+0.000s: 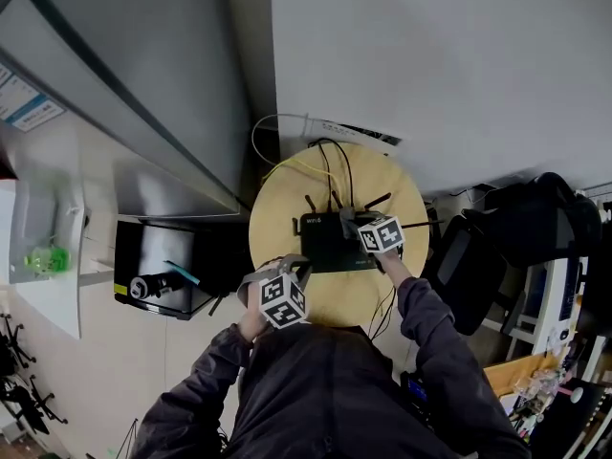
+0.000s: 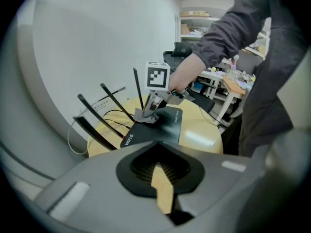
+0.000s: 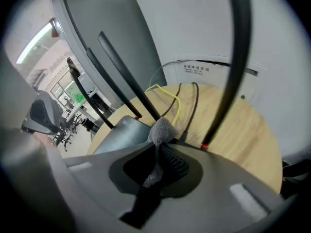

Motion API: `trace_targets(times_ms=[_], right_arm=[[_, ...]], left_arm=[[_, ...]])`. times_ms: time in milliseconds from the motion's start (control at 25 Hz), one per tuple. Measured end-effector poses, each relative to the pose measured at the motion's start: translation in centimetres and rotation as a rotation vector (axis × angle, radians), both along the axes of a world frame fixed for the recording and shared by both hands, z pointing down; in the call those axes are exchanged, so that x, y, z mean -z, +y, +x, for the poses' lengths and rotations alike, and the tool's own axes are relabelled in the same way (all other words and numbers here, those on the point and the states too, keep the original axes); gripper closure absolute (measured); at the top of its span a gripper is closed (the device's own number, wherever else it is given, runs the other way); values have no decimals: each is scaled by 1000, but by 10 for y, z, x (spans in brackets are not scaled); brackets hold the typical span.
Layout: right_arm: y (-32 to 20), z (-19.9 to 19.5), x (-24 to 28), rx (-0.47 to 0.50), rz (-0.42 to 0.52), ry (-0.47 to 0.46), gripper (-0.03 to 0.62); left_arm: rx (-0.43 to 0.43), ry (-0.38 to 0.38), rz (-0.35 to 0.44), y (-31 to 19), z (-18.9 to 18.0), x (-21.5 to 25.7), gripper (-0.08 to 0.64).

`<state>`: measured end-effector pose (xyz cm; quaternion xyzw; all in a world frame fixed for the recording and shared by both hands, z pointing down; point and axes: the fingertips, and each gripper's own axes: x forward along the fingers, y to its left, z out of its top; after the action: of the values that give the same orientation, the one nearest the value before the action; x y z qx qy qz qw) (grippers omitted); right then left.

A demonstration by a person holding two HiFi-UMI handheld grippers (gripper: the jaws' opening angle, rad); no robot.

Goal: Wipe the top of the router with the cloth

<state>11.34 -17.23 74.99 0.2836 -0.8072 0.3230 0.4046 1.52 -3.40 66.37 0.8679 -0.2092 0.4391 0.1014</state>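
Observation:
A black router [image 1: 330, 242] with several upright antennas lies on the round wooden table [image 1: 287, 194]. My right gripper [image 1: 354, 222] is down at the router's back right edge, shut on a small grey cloth [image 3: 163, 129] that bulges out past the jaws among the antennas [image 3: 124, 79]. From the left gripper view, the cloth [image 2: 145, 114] presses on the router's top [image 2: 163, 125] under the right gripper [image 2: 149, 107]. My left gripper [image 1: 287, 268] hovers at the table's near left edge, apart from the router; its jaws [image 2: 161, 176] stand shut with nothing held.
Yellow and black cables [image 1: 325, 165] run from the router's back to a white power strip [image 1: 349, 130] by the wall. A black chair [image 1: 469, 256] and bag [image 1: 540, 213] stand right of the table, a dark box [image 1: 158, 266] to its left.

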Motion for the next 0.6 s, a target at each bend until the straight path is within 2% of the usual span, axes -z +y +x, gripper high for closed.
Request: trace_targets(times_ms=[320,600], right_arm=[[-9,67,-3,-107,0,86,563],[-15,89,-1,-133,29,175,563]], left_arm=[[-27,-5,-3,-2,10,-2,558],[-42,-14,-6,-1,8,-4,558]])
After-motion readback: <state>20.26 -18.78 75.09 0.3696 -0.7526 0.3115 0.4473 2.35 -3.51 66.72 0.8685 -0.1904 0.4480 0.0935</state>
